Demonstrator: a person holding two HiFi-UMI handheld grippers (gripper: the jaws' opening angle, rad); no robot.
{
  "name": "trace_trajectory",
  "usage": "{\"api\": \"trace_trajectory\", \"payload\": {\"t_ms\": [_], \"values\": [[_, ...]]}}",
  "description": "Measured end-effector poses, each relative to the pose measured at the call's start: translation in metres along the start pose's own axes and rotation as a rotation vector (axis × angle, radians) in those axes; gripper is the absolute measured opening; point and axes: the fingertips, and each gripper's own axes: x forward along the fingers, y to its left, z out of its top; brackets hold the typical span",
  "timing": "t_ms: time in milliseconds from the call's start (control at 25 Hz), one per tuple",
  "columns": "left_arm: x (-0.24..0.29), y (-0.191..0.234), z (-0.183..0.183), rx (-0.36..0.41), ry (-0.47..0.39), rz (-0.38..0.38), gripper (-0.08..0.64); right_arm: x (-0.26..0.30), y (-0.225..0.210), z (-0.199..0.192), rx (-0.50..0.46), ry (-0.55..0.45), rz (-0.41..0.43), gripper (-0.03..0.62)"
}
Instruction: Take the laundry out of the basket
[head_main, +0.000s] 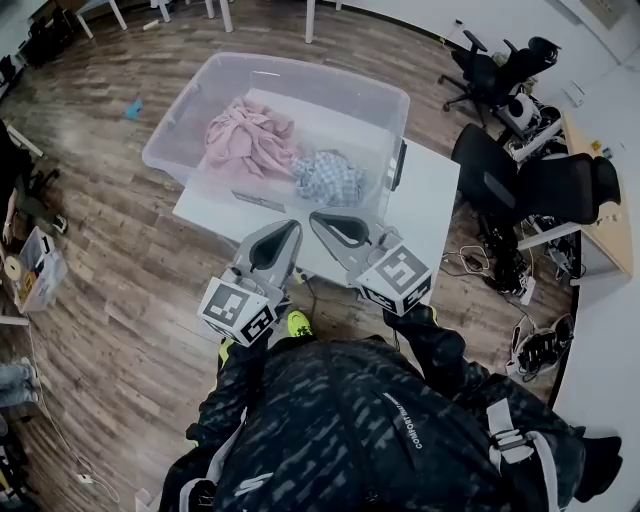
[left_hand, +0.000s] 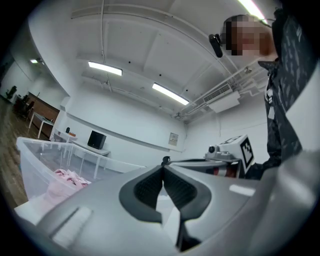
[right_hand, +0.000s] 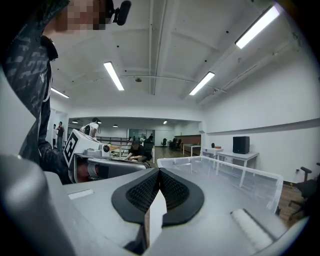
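Pink laundry (head_main: 245, 140), clear basket (head_main: 310, 72), jacket print (head_main: 408, 425) illegible

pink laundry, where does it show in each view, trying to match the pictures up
Head view: pink laundry at upper centre, in the left half of the clear basket, beside a checked garment.
Left gripper view: lower left, inside the basket's clear wall.
Right gripper view: not in it.
Shared landmark: the clear basket, whose rim shows at right in the right gripper view.

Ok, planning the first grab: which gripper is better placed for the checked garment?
Probably right: the right gripper sits nearest the checked garment; the left gripper is further off. Both shut.
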Motion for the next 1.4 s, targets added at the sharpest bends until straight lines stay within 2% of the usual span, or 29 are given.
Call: {"api": "trace_trajectory", "payload": {"t_ms": [200, 640, 720, 920, 1120, 1400], "values": [[0.011, 0.026, 0.01, 0.006, 0.0, -0.006, -0.003, 0.022, -0.025, 0.006, -0.011, 0.009, -0.025, -0.002], [0.033, 0.061, 0.013, -0.036, 0.001, 0.062, -0.003, 0.056, -0.087, -0.002, -0.006, 0.098, -0.007, 0.0], [0.038, 0.069, 0.012, -0.041, 0.01, 0.072, -0.003, 0.069, -0.099, -0.01, -0.018, 0.14, 0.003, 0.002], [0.047, 0.085, 0.002, -0.071, 0.031, 0.108, -0.003, 0.098, -0.131, -0.056, -0.055, 0.292, 0.004, 0.058], [0.057, 0.1, -0.005, -0.077, 0.048, 0.132, -0.003, 0.117, -0.148, -0.093, -0.02, 0.392, 0.032, 0.102], [0.062, 0.127, -0.01, -0.113, 0.059, 0.158, -0.004, 0.15, -0.157, -0.117, 0.028, 0.444, 0.056, 0.129]]}}
